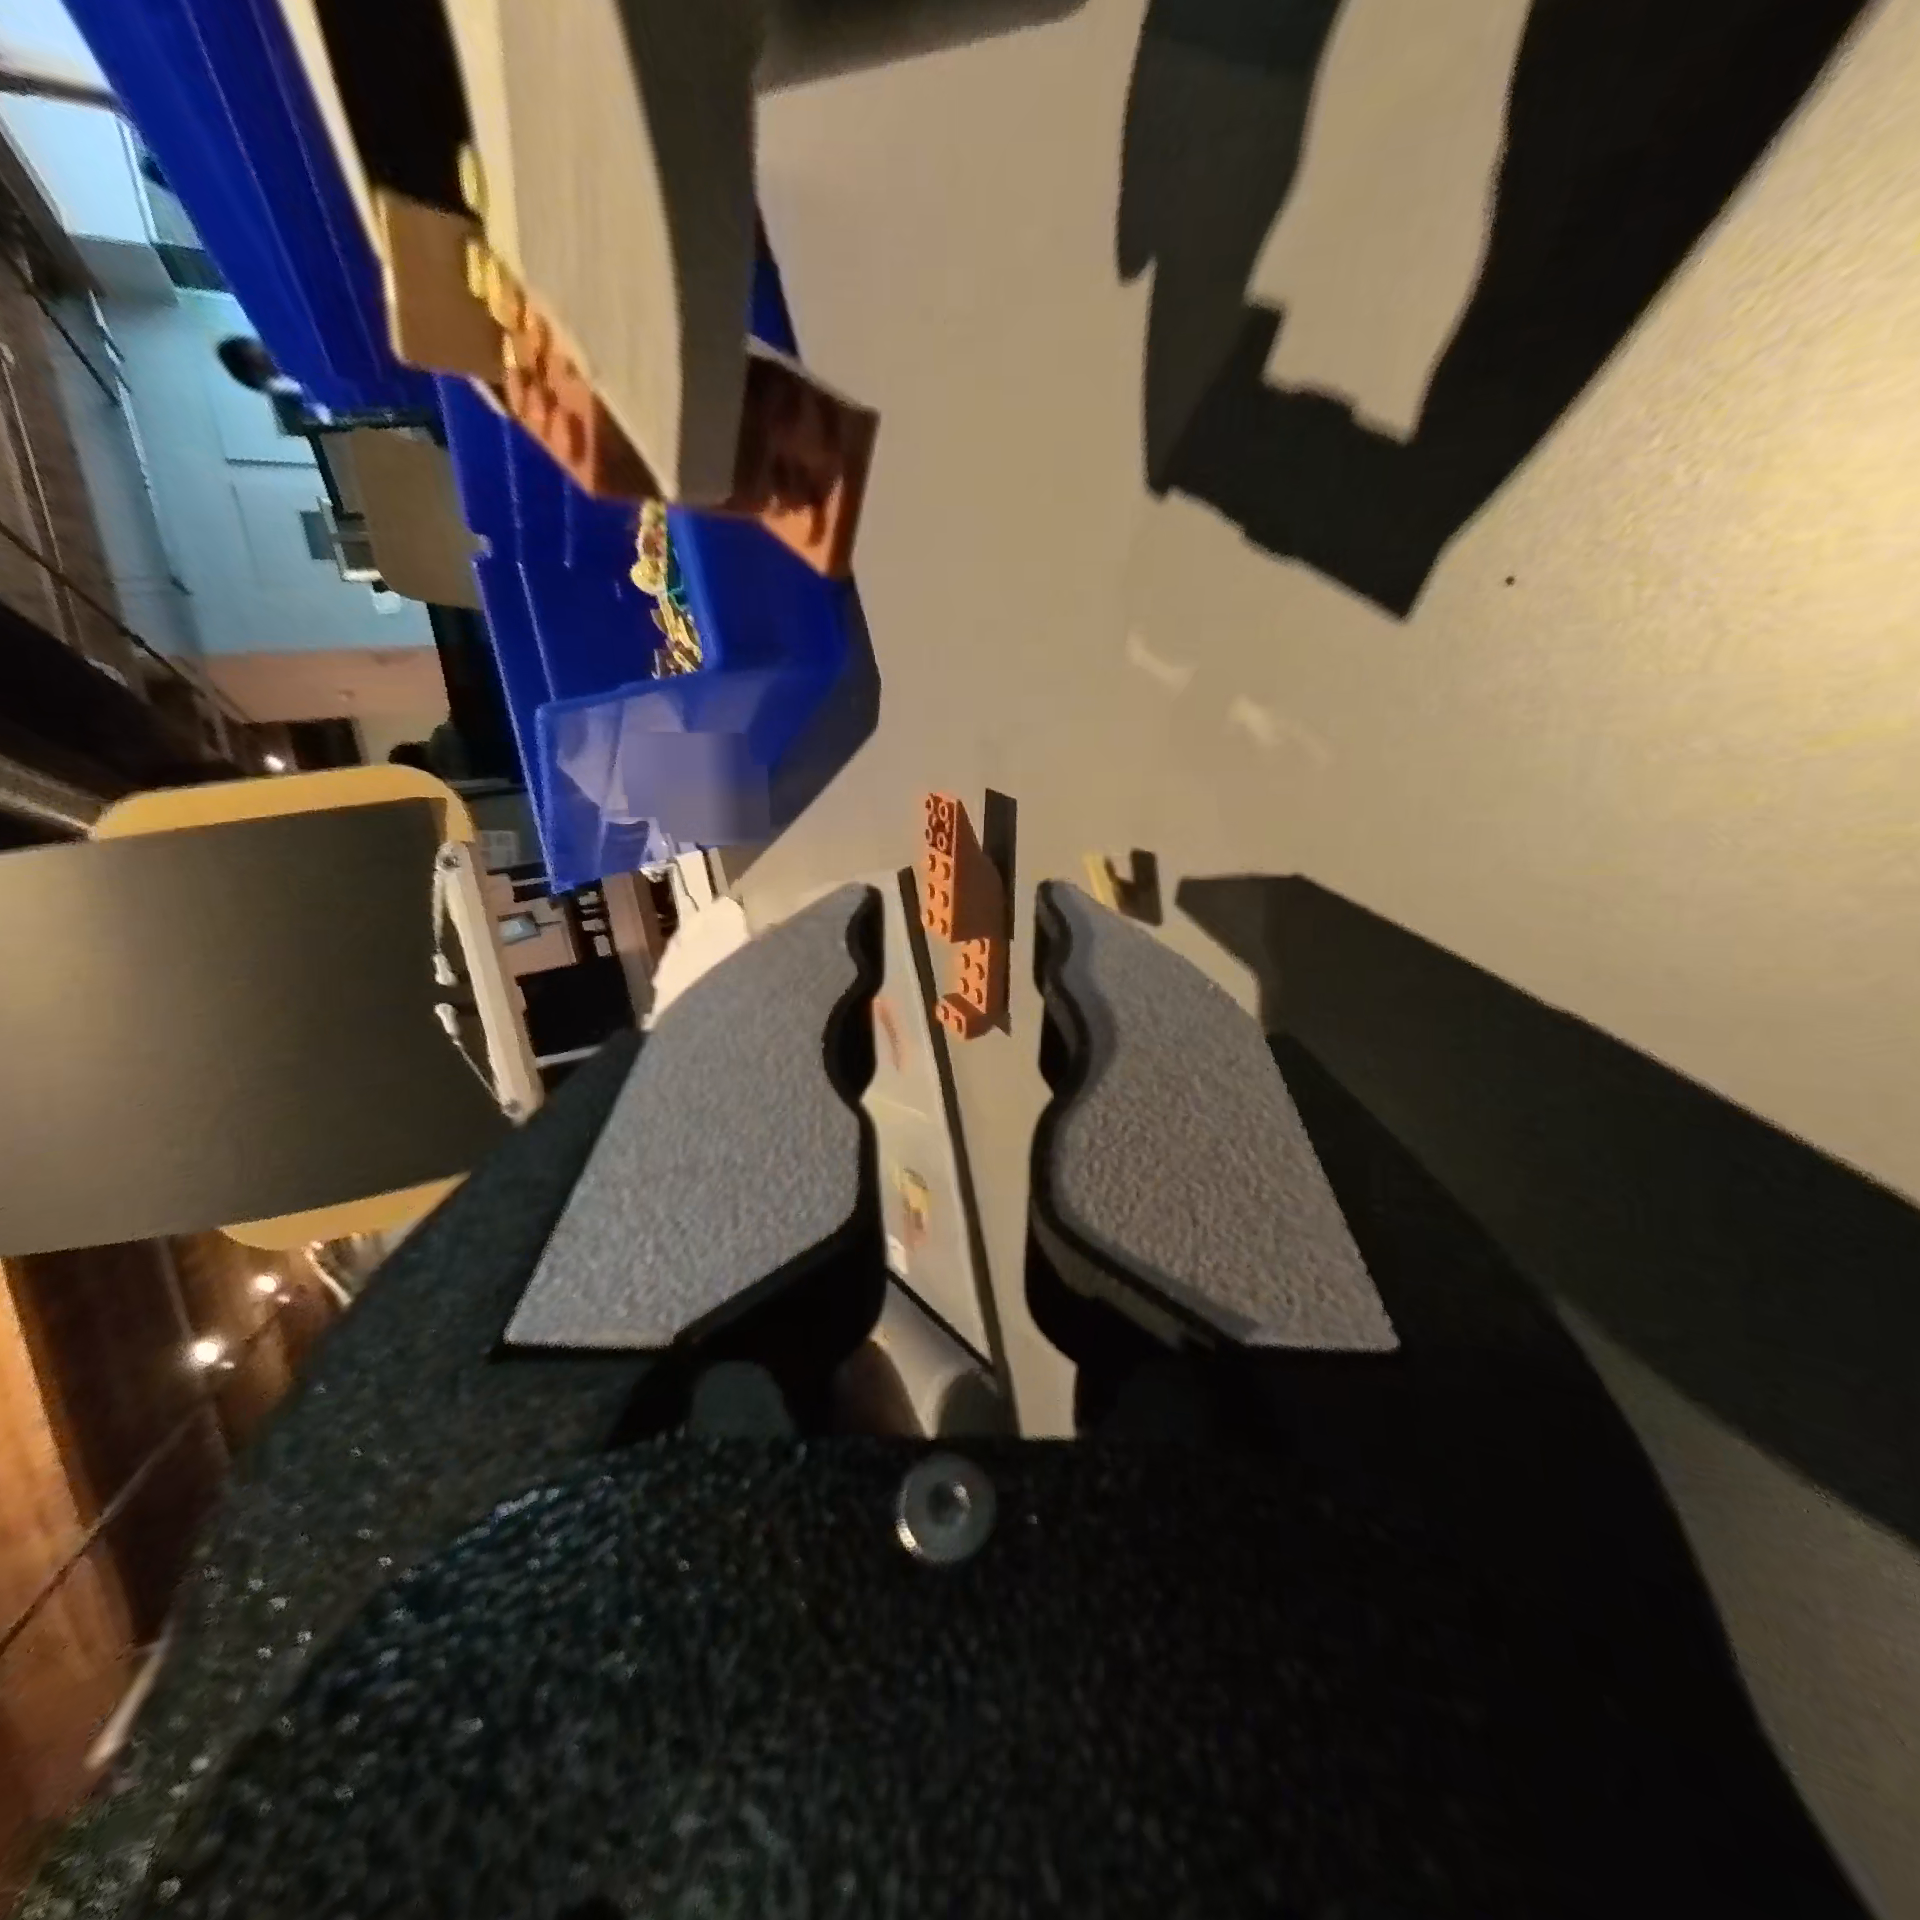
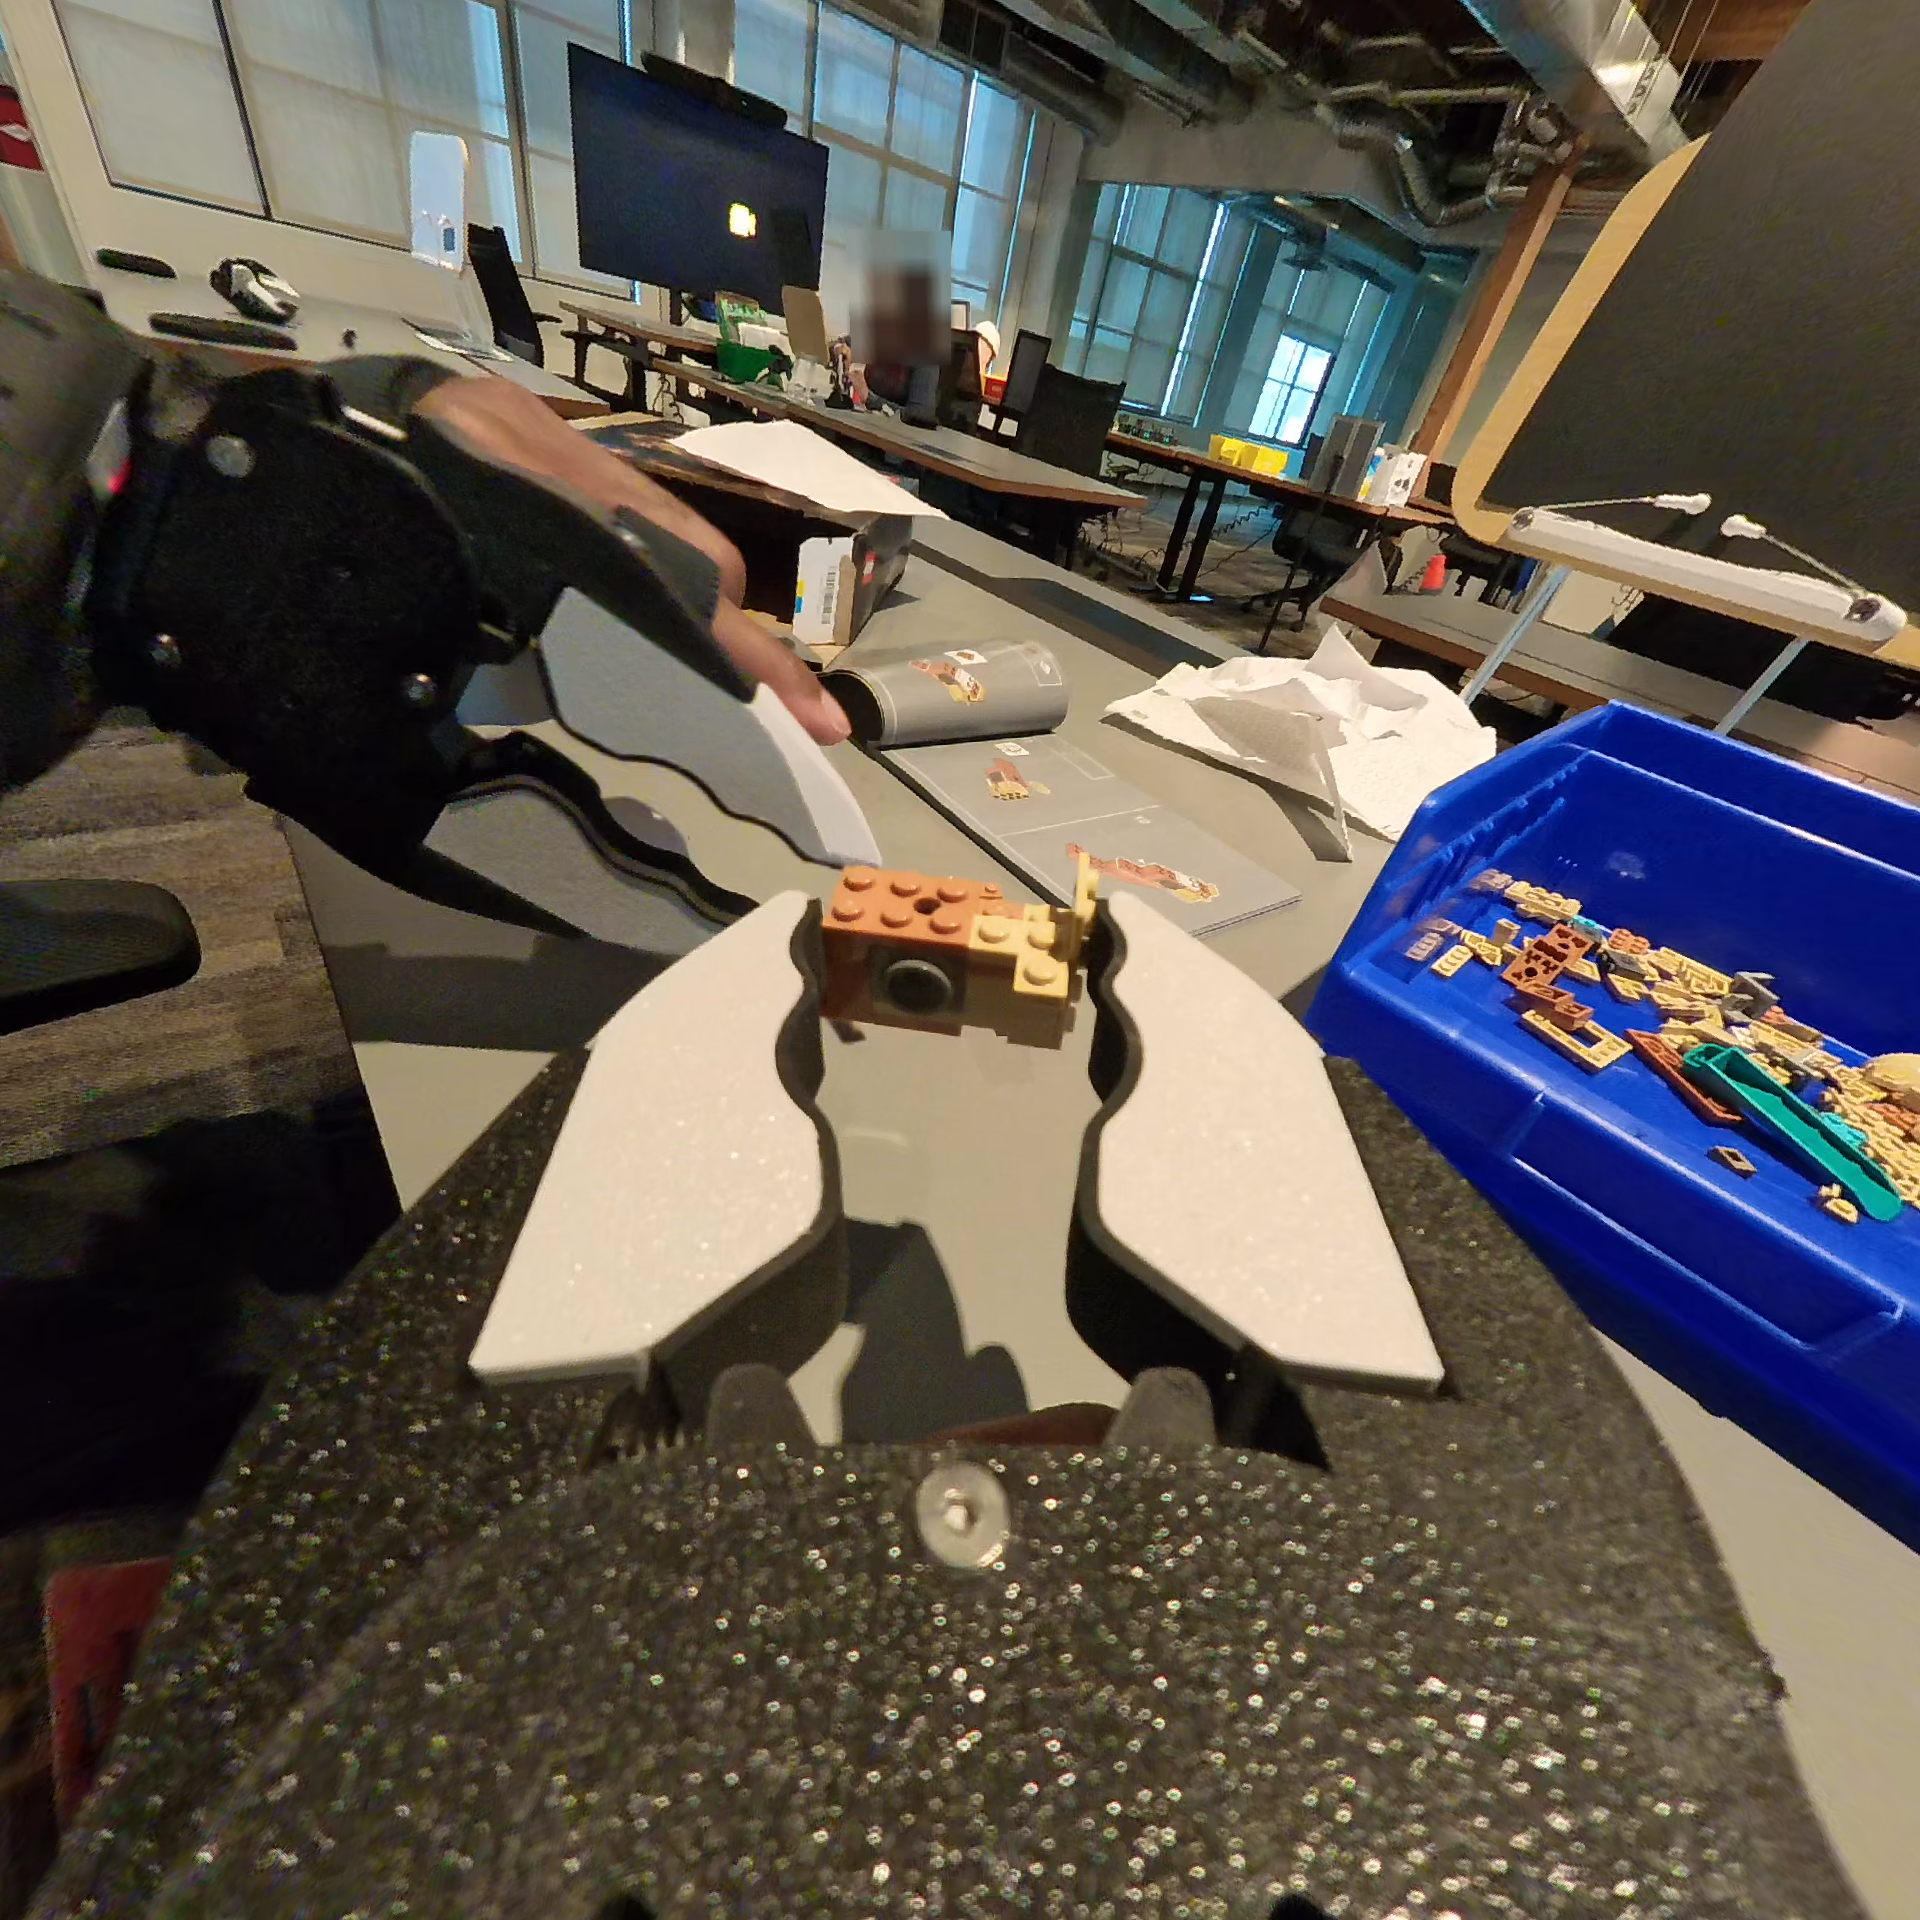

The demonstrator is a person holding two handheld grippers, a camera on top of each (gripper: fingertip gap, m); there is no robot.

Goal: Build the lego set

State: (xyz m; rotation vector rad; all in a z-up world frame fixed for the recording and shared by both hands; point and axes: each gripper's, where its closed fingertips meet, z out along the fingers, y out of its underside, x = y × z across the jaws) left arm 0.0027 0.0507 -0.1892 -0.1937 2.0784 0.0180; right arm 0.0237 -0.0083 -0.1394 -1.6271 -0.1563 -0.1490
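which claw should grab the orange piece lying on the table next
Left. The left claw is open and aimed at the orange piece on the table, while the right claw is shut on the half-built model.

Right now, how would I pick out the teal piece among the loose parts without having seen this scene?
Start at the blue bin on the right side of the grey table, beside the right tool that holds the small brown and tan build. Among the pile inside, the teal piece lies at the near edge. It is the only teal part and far longer than the small tan and brown bricks around it.
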